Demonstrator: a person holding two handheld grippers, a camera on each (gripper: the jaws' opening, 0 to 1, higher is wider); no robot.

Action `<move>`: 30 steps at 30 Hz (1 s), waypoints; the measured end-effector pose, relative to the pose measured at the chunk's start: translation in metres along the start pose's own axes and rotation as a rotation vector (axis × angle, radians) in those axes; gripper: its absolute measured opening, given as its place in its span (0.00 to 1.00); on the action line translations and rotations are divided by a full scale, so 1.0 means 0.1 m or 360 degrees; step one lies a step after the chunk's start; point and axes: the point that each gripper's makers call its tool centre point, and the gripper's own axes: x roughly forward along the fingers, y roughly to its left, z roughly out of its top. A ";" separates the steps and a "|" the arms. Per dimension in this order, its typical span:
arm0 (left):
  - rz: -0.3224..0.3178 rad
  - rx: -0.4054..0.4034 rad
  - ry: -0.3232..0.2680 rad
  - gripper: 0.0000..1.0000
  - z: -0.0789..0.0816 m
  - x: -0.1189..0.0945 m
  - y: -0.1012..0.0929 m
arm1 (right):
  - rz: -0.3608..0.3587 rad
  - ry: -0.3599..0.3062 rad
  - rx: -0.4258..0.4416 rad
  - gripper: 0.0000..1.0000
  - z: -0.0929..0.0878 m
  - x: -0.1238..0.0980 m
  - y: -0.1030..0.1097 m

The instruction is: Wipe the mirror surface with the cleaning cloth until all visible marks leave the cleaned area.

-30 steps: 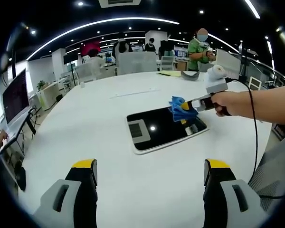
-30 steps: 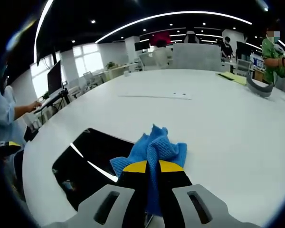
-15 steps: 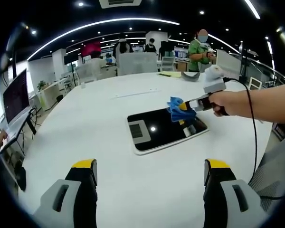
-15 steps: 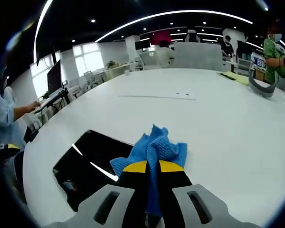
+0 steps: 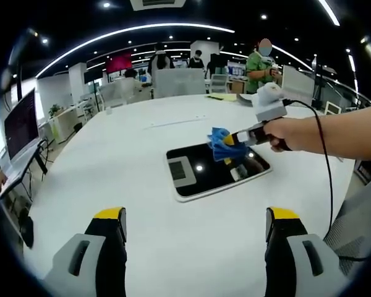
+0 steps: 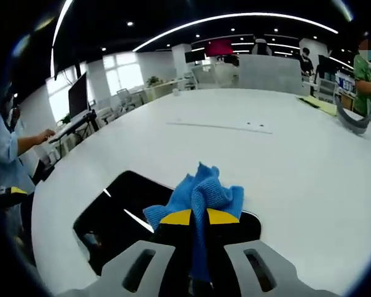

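A dark mirror (image 5: 217, 171) with a pale rim lies flat on the white table (image 5: 142, 204), toward the table's middle rather than any edge. The right gripper (image 6: 199, 218) has its yellow-tipped jaws pressed together on a bunched blue cloth (image 6: 201, 193), which bulges out past the tips. In the left gripper view the same gripper (image 5: 233, 139) comes in from the right, held by a hand (image 5: 279, 133), and the cloth (image 5: 219, 143) sits over the far right part of the mirror; whether it touches the glass I cannot tell. In the right gripper view the mirror (image 6: 120, 213) spreads to the left of the cloth and under it. The left gripper (image 5: 195, 216) hangs over the table's near edge, its two jaws spread wide with nothing between them, well apart from the mirror.
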 end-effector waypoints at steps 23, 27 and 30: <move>-0.0004 0.0006 0.0001 0.94 0.00 -0.01 -0.02 | 0.0038 0.0008 -0.0017 0.03 -0.08 -0.08 0.09; -0.0006 0.0014 0.0003 0.94 0.00 -0.01 -0.03 | 0.0051 0.0011 -0.0020 0.03 -0.11 -0.11 0.12; -0.0007 0.0018 0.0004 0.94 0.00 -0.01 -0.03 | 0.0062 0.0012 -0.0026 0.03 -0.14 -0.15 0.16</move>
